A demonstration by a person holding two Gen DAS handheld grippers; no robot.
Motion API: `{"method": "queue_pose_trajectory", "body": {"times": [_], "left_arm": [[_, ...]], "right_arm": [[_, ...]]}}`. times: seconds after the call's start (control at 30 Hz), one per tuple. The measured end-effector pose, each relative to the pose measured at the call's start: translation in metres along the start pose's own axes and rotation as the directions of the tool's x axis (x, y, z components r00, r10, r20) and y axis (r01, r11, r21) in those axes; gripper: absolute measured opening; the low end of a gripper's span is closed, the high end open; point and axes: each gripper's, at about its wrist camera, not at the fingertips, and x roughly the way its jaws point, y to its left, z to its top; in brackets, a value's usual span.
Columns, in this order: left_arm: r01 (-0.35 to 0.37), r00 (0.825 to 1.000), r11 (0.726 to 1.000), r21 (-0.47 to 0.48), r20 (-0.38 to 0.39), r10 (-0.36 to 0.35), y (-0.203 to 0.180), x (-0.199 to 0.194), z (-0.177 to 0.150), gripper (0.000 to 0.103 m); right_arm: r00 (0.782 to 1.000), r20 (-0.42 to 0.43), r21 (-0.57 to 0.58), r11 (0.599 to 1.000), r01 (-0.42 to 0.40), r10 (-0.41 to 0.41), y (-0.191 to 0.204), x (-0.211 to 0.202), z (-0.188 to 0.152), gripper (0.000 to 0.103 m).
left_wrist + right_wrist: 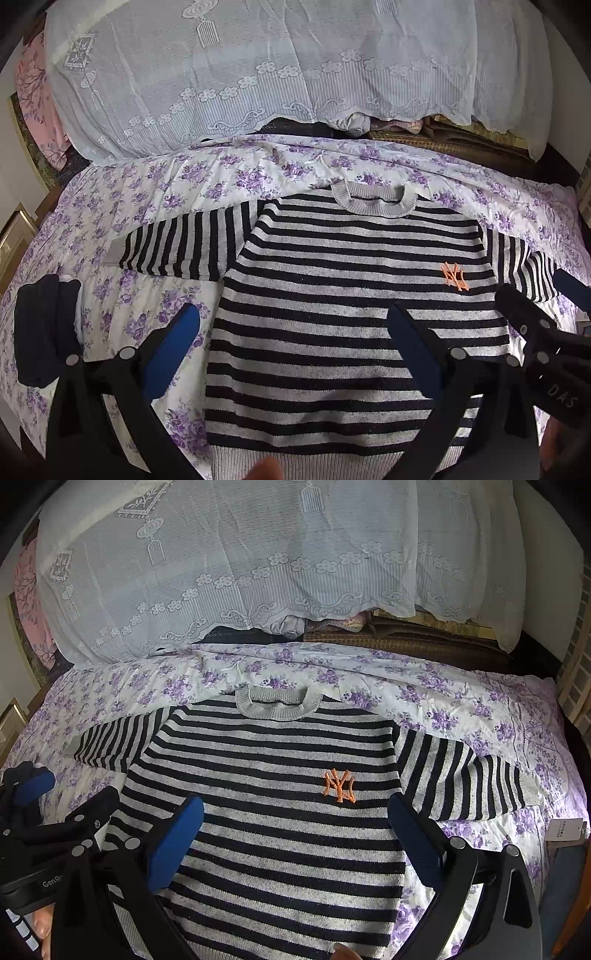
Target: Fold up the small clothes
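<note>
A small grey and black striped sweater [332, 280] [273, 775] with an orange logo lies flat, front up, on the floral bedsheet [155, 192] [461, 709], both sleeves spread sideways. My left gripper [293, 325] hovers open over its left lower part, nothing between the blue pads [173, 350]. My right gripper [295, 819] hovers open over the sweater's right lower part, nothing held. Each gripper shows at the edge of the other's view: the right gripper [546, 332] and the left gripper [44, 812].
A dark folded garment [44, 325] lies on the sheet at the left. A lace-covered heap [258, 74] [258, 565] rises behind the sweater. A white tag [565, 829] sits at the right edge. Fingertips show at the bottom.
</note>
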Motion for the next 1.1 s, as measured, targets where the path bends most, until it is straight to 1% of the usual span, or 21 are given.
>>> {"method": "queue_pose_trajectory", "body": {"times": [0.57,0.63,1.1], "left_arm": [[0.000,1.000,1.000,-0.001,-0.001,0.000,0.0000,0.0004,0.0002,0.099],[0.000,1.000,1.000,-0.001,-0.001,0.000,-0.0009,0.0024,-0.0054,0.099],[0.000,1.000,1.000,0.000,-0.002,0.000,-0.0016,0.0036,-0.0086,0.099]], "right_arm": [[1.000,0.004,-0.001,1.000,-0.003,0.003,0.0004,0.0003,-0.0010,0.100],[1.000,0.004,0.000,1.000,-0.003,0.003,0.0015,-0.0026,0.0007,0.100],[1.000,0.004,0.001,1.000,-0.004,0.004,0.0005,-0.0014,-0.0004,0.100]]}}
